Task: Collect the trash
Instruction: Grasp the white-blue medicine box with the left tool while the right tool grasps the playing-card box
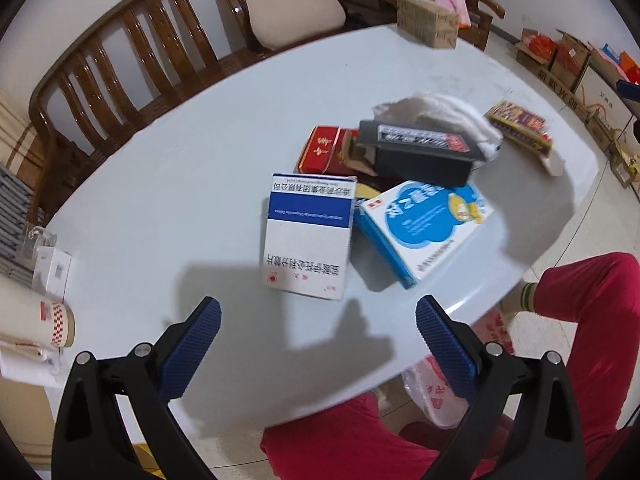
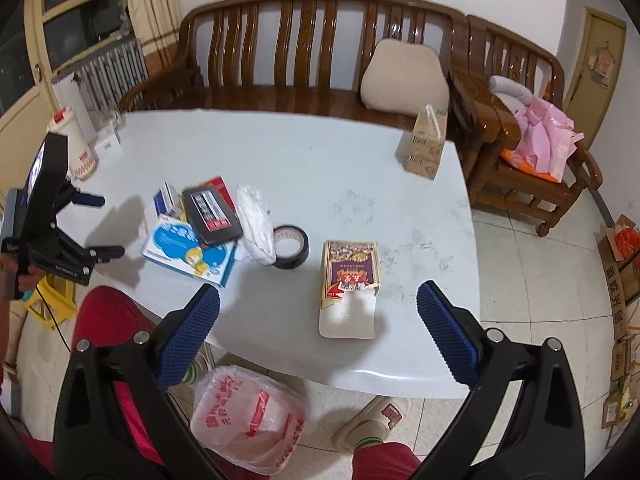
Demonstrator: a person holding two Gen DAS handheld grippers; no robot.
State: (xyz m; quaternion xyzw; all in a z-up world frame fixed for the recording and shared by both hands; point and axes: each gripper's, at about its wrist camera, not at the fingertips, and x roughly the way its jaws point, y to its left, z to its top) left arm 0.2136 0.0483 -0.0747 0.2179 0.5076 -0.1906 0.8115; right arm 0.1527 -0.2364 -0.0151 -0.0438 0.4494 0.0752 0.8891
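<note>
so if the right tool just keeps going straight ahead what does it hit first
Most likely the torn yellow snack box, lying on the table between the open right tool's fingers and just ahead; depth is hard to judge.

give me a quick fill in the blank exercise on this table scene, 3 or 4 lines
1. The black rectangular box rests on top of the ____ and white carton with the cloud design.
2. The roll of black tape lies beside the crumpled ____ cloth.
3. The thin plastic bag with red print sits on the ____, below the white table edge.
4. Both the left gripper and the right gripper are ____.

Missing words: blue; white; floor; open
</note>
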